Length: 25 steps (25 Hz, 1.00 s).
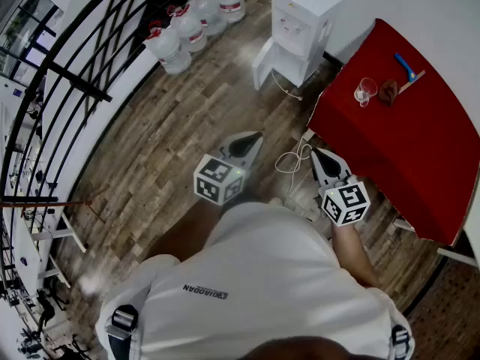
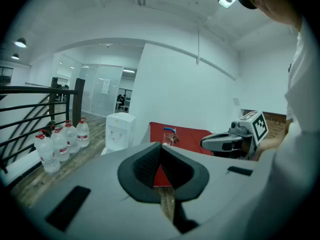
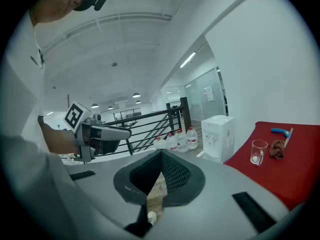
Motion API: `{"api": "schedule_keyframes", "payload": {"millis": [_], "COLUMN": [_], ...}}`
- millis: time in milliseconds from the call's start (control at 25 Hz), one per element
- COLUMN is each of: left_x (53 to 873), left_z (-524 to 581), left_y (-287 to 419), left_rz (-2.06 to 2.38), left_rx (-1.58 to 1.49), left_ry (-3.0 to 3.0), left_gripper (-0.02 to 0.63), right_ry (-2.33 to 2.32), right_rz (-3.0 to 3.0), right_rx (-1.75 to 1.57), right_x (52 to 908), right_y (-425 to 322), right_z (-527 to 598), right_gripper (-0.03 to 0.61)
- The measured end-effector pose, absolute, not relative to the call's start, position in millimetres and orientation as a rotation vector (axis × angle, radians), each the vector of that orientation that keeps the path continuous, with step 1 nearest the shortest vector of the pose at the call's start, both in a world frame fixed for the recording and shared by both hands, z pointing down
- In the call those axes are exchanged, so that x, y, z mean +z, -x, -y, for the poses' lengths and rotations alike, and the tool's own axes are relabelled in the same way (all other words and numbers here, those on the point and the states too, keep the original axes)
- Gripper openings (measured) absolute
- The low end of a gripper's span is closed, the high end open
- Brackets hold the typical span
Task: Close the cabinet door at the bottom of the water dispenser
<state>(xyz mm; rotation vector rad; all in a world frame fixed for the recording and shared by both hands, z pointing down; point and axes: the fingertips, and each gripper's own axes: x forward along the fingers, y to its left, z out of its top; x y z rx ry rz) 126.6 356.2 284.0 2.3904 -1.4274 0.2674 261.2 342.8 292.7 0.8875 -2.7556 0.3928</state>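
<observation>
Bare wood floor, red table at right. Top centre stands the water dispenser, its cabinet door ajar, well above the tongs. Both clenched and empty, left gripper and right gripper

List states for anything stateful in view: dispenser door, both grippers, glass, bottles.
White water dispenser's bottom cabinet door: swung open.
Left gripper: shut, empty.
Right gripper: shut, empty.
Clear drinking glass: upright on red table.
Large clear water bottles: upright, capped.
</observation>
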Motion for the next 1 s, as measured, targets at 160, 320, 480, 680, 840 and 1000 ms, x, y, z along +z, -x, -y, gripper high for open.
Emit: {"api": "schedule_keyframes", "payload": {"millis": [160, 320, 480, 680, 840, 1000], "left_x": [276.8, 276.0, 277.2, 275.7, 277.0, 280.8], "left_z": [-358.8, -359.1, -361.3, -364.7, -364.2, -364.8], "left_y": [-130.0, -132.0, -128.1, -124.9, -127.2, -127.1], "left_rz": [1.431, 1.432, 1.435, 1.441, 1.437, 1.424], "left_rx": [0.247, 0.248, 0.252, 0.25, 0.249, 0.248], "left_ry": [-2.402, -2.412, -2.404, -2.391, -2.394, -2.383], "left_gripper": [-0.003, -0.003, -0.003, -0.003, -0.003, -0.003], "right_ry": [-0.889, -0.885, -0.895, -0.925, -0.942, -0.938], "right_rz": [2.754, 2.755, 2.763, 2.76, 2.74, 2.742], "right_rx": [0.382, 0.376, 0.394, 0.454, 0.457, 0.482], "right_x": [291.1, 291.1, 287.6, 288.4, 292.8, 294.3], "right_y": [-262.3, -262.5, -262.7, -263.1, -265.6, -265.5], "right_z": [-346.8, -347.6, -348.7, -349.3, -348.4, -349.5], "right_gripper": [0.021, 0.021, 0.021, 0.021, 0.023, 0.023]}}
